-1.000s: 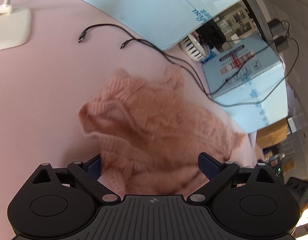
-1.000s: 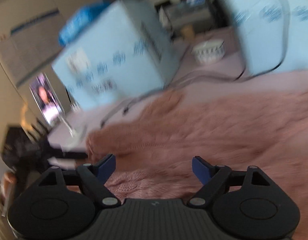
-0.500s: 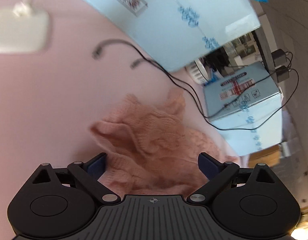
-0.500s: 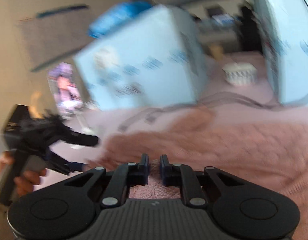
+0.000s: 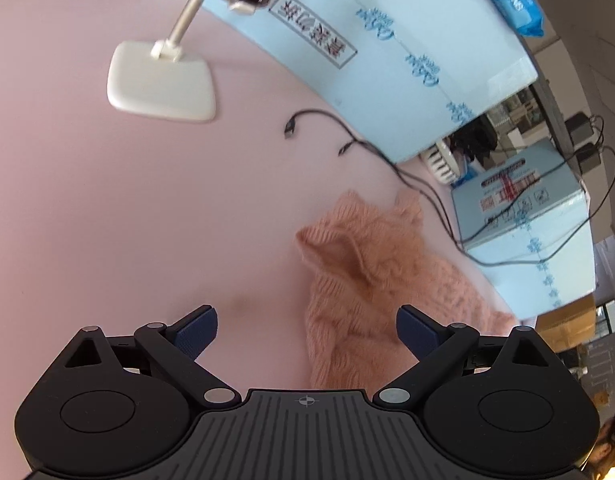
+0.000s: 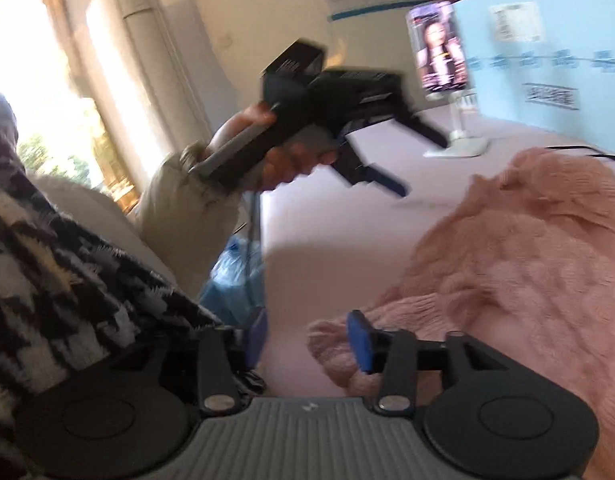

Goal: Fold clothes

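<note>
A fuzzy pink knitted sweater lies bunched on the pink table cover; it fills the right side of the right wrist view. My left gripper is open and empty, above the sweater's near left edge. It also shows in the right wrist view, held in a hand above the table, jaws apart. My right gripper is open, with its right finger beside a sweater cuff at the near edge; nothing is held.
A phone on a white stand is at the back left. Light-blue cartons line the back, with another carton at right. Black cables run across the cover near the sweater. The table edge drops off left.
The right gripper was shut on the sweater half a second ago and has opened and swung left. The left gripper has pulled back and left, off the sweater.
</note>
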`<action>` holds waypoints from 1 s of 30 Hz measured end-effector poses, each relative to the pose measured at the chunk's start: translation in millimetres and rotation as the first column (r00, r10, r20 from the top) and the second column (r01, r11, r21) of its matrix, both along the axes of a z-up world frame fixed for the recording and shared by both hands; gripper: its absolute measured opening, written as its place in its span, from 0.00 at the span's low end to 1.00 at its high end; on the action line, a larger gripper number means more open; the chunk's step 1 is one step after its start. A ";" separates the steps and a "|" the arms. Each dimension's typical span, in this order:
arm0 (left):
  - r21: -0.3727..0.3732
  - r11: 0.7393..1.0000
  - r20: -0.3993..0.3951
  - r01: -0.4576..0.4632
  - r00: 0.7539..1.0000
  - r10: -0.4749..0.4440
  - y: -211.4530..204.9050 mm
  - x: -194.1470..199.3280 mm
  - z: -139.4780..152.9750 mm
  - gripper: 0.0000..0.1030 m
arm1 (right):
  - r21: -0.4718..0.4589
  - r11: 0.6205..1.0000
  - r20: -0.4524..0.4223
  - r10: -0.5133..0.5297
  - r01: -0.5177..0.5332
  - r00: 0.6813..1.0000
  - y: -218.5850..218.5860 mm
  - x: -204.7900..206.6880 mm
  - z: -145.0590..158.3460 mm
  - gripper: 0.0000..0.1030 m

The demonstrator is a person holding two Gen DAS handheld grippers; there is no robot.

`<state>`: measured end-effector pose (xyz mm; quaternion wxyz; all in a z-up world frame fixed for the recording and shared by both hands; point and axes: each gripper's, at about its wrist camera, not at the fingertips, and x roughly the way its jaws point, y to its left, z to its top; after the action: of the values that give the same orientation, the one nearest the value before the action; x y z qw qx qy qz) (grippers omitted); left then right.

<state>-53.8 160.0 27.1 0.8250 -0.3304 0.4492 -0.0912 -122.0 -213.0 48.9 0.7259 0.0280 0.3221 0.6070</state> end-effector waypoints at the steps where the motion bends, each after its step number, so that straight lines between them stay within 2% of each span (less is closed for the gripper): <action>1: 0.002 1.000 -0.007 0.009 1.000 -0.009 -1.5 0.4 -0.9 0.95 | 0.043 0.999 -0.029 -0.023 0.025 0.999 -10.0 5.1 3.4 0.75; 2: 0.003 1.000 -0.014 0.019 1.000 -0.019 -3.3 1.2 -1.7 0.95 | 0.074 0.996 -0.051 -0.043 0.046 0.998 -17.1 8.8 5.8 0.79; 4: -0.004 0.999 -0.025 0.053 0.998 -0.053 -8.4 2.6 -3.2 0.95 | 0.154 0.974 -0.115 -0.151 0.168 0.982 -43.5 18.0 13.2 0.82; 6: -0.023 0.992 -0.036 0.121 0.992 -0.122 -18.4 7.4 -5.6 0.95 | 0.155 0.941 -0.136 -0.280 0.300 0.950 -60.6 22.3 18.2 0.82; 7: -0.031 0.988 -0.041 0.151 0.988 -0.152 -22.9 9.7 -6.6 0.95 | 0.136 0.898 -0.150 -0.400 0.419 0.904 -77.9 24.1 22.7 0.82; 11: -0.038 0.973 -0.060 0.227 0.972 -0.229 -40.9 23.2 -12.2 0.95 | 0.050 0.754 -0.198 -0.635 0.655 0.747 -118.9 21.7 27.4 0.83; 12: -0.040 0.971 -0.063 0.236 0.969 -0.238 -44.3 28.2 -14.3 0.95 | -0.038 0.642 -0.233 -0.751 0.766 0.618 -138.6 17.9 27.1 0.83; 13: -0.046 0.971 -0.062 0.235 0.969 -0.237 -46.2 32.5 -15.3 0.97 | -0.140 0.547 -0.287 -0.821 0.826 0.495 -152.1 16.5 22.6 0.83; 15: -0.058 0.971 -0.059 0.232 0.970 -0.236 -50.0 41.0 -17.4 0.98 | -0.341 0.347 -0.351 -0.909 0.874 0.224 -179.2 12.9 13.3 0.82; 16: -0.063 0.971 -0.058 0.232 0.970 -0.235 -52.0 45.2 -18.3 0.98 | -0.341 0.317 -0.412 -0.897 0.885 0.162 -193.0 5.0 8.0 0.82; 18: -0.067 0.970 -0.052 0.232 0.970 -0.236 -56.3 52.8 -19.2 0.98 | -0.314 0.270 -0.520 -0.851 0.910 0.073 -214.3 -8.7 -3.1 0.85; 21: -0.057 0.978 -0.038 0.198 0.979 -0.201 -63.8 60.0 -19.3 0.98 | -0.342 0.100 -0.484 -0.871 0.934 -0.083 -228.3 -19.2 -10.9 0.85; 23: -0.037 0.984 -0.015 0.175 0.984 -0.175 -70.7 64.3 -17.2 0.97 | -0.282 0.038 -0.474 -0.874 0.959 -0.105 -230.6 -17.3 -18.1 0.87; 24: -0.019 0.985 0.000 0.171 0.985 -0.171 -74.7 66.7 -16.8 0.97 | -0.270 0.034 -0.478 -0.872 0.962 -0.104 -231.6 -16.2 -19.5 0.87; 25: 0.004 0.986 0.015 0.169 0.986 -0.169 -79.1 68.4 -16.2 0.96 | -0.220 0.014 -0.486 -0.868 0.975 -0.097 -232.4 -11.7 -24.1 0.87; 27: 0.068 0.985 0.045 0.161 0.985 -0.165 -88.0 71.1 -14.2 0.88 | -0.164 -0.010 -0.468 -0.879 0.986 -0.087 -235.0 -1.8 -30.9 0.83; 28: 0.098 0.983 0.056 0.155 0.985 -0.161 -91.3 72.9 -13.5 0.76 | -0.158 -0.015 -0.461 -0.883 0.987 -0.087 -234.5 0.3 -32.0 0.70; 29: 0.116 0.983 0.061 0.144 0.987 -0.152 -92.1 75.8 -14.1 0.58 | -0.148 -0.029 -0.430 -0.898 0.989 -0.091 -234.5 5.3 -33.8 0.47; 30: 0.134 0.982 0.065 0.133 0.988 -0.143 -92.9 78.6 -14.6 0.49 | -0.156 -0.041 -0.378 -0.921 0.987 -0.098 -231.6 12.3 -35.8 0.36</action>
<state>24.8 67.2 12.4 0.8526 -0.2408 0.4449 -0.1313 -109.7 -444.7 13.1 0.8545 0.4279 0.2795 -0.0931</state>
